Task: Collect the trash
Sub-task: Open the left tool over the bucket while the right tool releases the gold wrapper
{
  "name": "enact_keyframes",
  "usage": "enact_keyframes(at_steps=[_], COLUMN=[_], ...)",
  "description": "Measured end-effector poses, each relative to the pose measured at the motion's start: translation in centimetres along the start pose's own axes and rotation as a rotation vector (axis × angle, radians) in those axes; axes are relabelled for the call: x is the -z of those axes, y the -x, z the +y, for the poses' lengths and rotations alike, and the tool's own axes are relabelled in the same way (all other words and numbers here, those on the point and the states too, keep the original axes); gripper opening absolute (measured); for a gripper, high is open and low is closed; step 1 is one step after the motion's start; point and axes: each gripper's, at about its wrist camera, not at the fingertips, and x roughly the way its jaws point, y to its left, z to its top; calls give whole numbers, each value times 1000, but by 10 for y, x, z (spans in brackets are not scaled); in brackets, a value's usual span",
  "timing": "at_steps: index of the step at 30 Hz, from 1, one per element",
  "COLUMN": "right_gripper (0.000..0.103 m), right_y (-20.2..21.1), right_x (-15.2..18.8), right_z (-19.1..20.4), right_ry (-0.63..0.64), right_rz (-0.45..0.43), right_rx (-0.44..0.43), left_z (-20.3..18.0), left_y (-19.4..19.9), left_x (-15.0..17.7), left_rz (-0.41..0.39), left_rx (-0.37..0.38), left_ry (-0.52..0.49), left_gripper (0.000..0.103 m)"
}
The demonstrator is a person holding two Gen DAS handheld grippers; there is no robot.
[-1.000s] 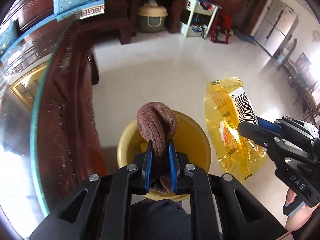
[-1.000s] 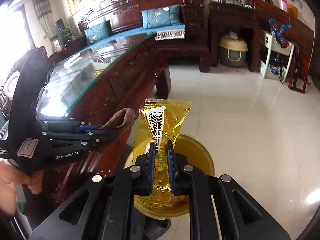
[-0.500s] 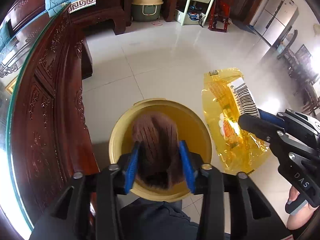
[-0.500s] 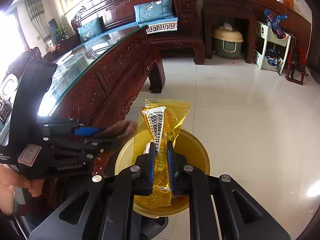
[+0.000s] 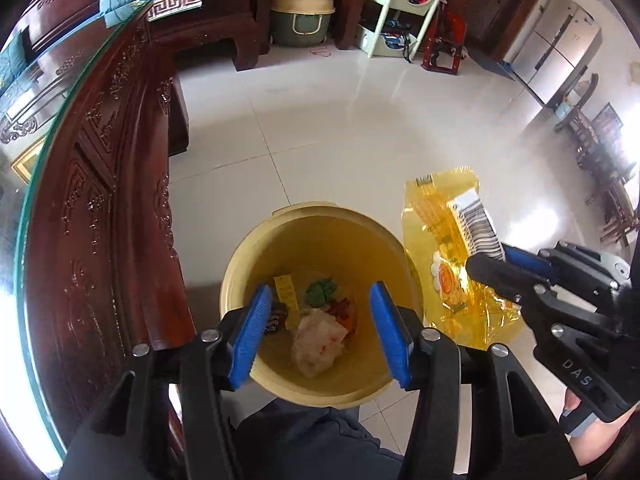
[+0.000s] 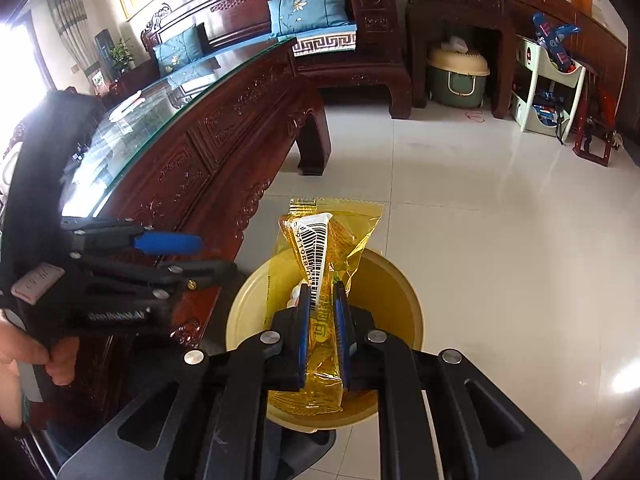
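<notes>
A yellow bin (image 5: pixel 248 268) stands on the tiled floor beside a dark wooden table; it also shows in the right wrist view (image 6: pixel 404 292). Several scraps of trash (image 5: pixel 316 336) lie in its bottom. My left gripper (image 5: pixel 320 330) is open and empty right above the bin. My right gripper (image 6: pixel 322 336) is shut on a yellow snack wrapper (image 6: pixel 332 236) with a barcode and holds it over the bin's right rim. The wrapper (image 5: pixel 444 252) and the right gripper (image 5: pixel 492 268) also show in the left wrist view. The brown knitted thing is not to be seen.
The carved table with a glass top (image 6: pixel 168 136) runs along the left, close to the bin. A sofa with blue cushions (image 6: pixel 312 20), a green pet carrier (image 6: pixel 456 76) and a white shelf (image 6: pixel 548 84) stand at the far wall. Tiled floor (image 6: pixel 500 220) lies to the right.
My left gripper has opened over the bin and the brown knitted thing has dropped out of it. My right gripper still holds the yellow wrapper and has moved closer over the bin.
</notes>
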Motion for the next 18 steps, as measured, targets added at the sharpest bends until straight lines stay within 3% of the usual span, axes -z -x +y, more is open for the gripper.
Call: enact_keyframes(at_steps=[4,12,18], right_gripper=[14,39,40], right_y=[-6,-9,-2], right_x=[-2,-2,-3], right_z=[3,7,10], right_ry=[13,17,23], right_rz=[15,18,9], right_rx=[3,15,17], left_z=[3,8,15], left_y=[4,14,35], left_x=[1,5,7], left_rz=[-10,-38,-91], left_rx=[0,-5,-10], left_ry=[11,22,48], left_gripper=[54,74,82])
